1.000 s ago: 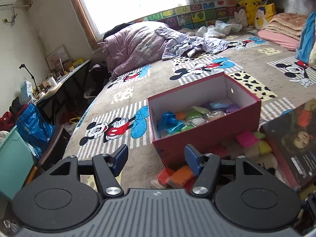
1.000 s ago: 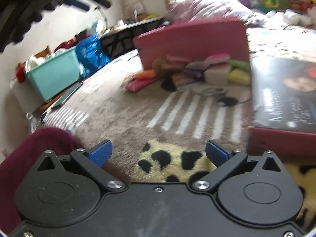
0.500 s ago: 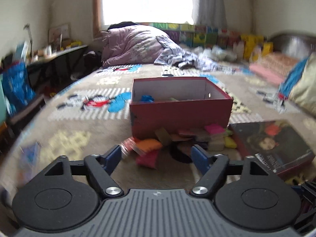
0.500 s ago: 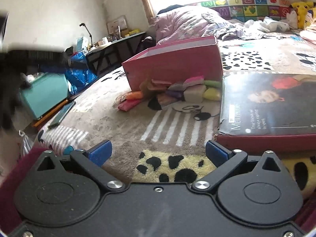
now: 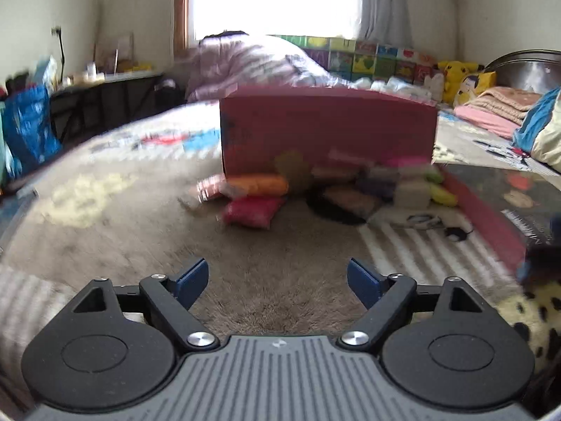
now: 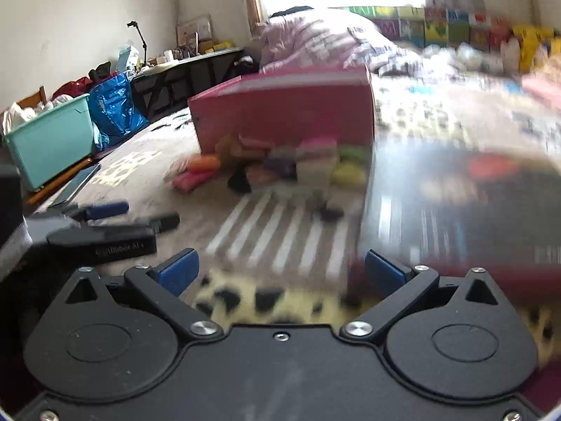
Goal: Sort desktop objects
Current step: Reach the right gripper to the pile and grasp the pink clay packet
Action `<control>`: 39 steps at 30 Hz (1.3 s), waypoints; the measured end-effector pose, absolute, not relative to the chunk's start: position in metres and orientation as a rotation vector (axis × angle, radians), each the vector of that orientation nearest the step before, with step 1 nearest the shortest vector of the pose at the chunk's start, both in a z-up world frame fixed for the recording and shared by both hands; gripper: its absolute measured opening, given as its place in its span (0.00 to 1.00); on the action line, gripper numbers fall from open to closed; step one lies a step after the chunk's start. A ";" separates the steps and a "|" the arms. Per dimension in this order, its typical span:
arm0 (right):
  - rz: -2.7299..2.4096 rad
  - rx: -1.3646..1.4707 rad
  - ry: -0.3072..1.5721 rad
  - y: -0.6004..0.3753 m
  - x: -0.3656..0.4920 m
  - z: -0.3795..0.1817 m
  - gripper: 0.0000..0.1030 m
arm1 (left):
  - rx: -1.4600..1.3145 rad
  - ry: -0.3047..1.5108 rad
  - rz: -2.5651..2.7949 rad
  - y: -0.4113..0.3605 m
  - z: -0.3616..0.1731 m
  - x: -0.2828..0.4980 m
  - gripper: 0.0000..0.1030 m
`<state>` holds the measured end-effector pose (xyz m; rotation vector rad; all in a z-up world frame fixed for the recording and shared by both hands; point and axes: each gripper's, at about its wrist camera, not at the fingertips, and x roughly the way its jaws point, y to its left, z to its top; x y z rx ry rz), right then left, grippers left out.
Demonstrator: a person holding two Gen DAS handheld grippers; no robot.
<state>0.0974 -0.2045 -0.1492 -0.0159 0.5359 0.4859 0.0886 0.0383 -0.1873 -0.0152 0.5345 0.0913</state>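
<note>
Low over the bed [image 5: 105, 231], the left claw [image 5: 277, 277] hangs released with nothing between its blue pads; the right claw [image 6: 280, 270] is likewise spread wide and empty, just beside the edge of a dark book [image 6: 473, 203]; ahead of both stands a red box [image 5: 326, 129]; a blurred heap of small coloured packets [image 5: 350, 189] lies against its near wall, an orange one [image 5: 257, 184] and a pink-red one [image 5: 250, 210] at the left end; a teal bin [image 6: 52, 140] sits off the bed at left.
</note>
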 end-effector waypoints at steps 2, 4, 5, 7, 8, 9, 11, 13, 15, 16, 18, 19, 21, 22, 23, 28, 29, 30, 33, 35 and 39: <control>0.468 -0.063 0.510 -0.193 0.120 -0.139 0.99 | 0.004 0.546 0.094 0.037 -0.196 0.094 0.92; 0.445 -0.107 0.495 -0.183 0.142 -0.131 0.99 | 0.020 0.561 0.102 0.034 -0.199 0.099 0.97; 0.430 -0.129 0.485 -0.179 0.153 -0.129 0.99 | 0.018 0.566 0.103 0.034 -0.200 0.101 0.99; 0.406 -0.160 0.485 -0.171 0.177 -0.126 0.98 | 0.014 0.565 0.099 0.036 -0.202 0.103 1.00; 0.396 -0.171 0.489 -0.168 0.187 -0.126 0.97 | 0.027 0.559 0.096 0.036 -0.203 0.102 1.00; 0.386 -0.185 0.495 -0.164 0.197 -0.125 0.96 | 0.037 0.554 0.090 0.035 -0.204 0.102 1.00; 0.372 -0.207 0.512 -0.157 0.217 -0.126 0.90 | 0.036 0.549 0.075 0.037 -0.205 0.101 1.00; 0.369 -0.221 0.533 -0.152 0.233 -0.128 0.80 | 0.033 0.544 0.063 0.039 -0.205 0.101 1.00; 0.372 -0.236 0.564 -0.146 0.248 -0.131 0.69 | 0.034 0.533 0.059 0.039 -0.206 0.099 1.00; 0.368 -0.245 0.579 -0.144 0.255 -0.132 0.64 | 0.034 0.529 0.057 0.039 -0.206 0.099 1.00; 0.351 -0.257 0.603 -0.142 0.266 -0.135 0.63 | 0.032 0.526 0.055 0.040 -0.206 0.099 1.00; 0.344 -0.264 0.613 -0.141 0.270 -0.136 0.63 | 0.032 0.525 0.055 0.040 -0.206 0.099 1.00; 0.337 -0.272 0.628 -0.140 0.274 -0.137 0.63 | 0.033 0.525 0.056 0.039 -0.206 0.100 1.00; 0.337 -0.273 0.636 -0.140 0.275 -0.137 0.63 | 0.033 0.525 0.056 0.039 -0.206 0.100 1.00; 0.337 -0.276 0.642 -0.140 0.276 -0.137 0.63 | 0.033 0.525 0.057 0.039 -0.206 0.100 1.00; 0.333 -0.300 0.650 -0.139 0.270 -0.137 0.63 | 0.033 0.526 0.060 0.039 -0.205 0.102 1.00; 0.330 -0.313 0.649 -0.138 0.269 -0.137 0.63 | 0.032 0.525 0.060 0.039 -0.205 0.101 1.00; 0.327 -0.326 0.649 -0.138 0.268 -0.137 0.63 | 0.032 0.525 0.061 0.039 -0.205 0.101 1.00; 0.319 -0.366 0.648 -0.137 0.265 -0.137 0.55 | 0.032 0.522 0.062 0.039 -0.205 0.101 1.00; 0.313 -0.393 0.648 -0.137 0.263 -0.137 0.55 | 0.031 0.523 0.062 0.039 -0.205 0.101 1.00; 0.306 -0.461 0.636 -0.134 0.259 -0.138 0.56 | 0.032 0.526 0.066 0.039 -0.205 0.102 1.00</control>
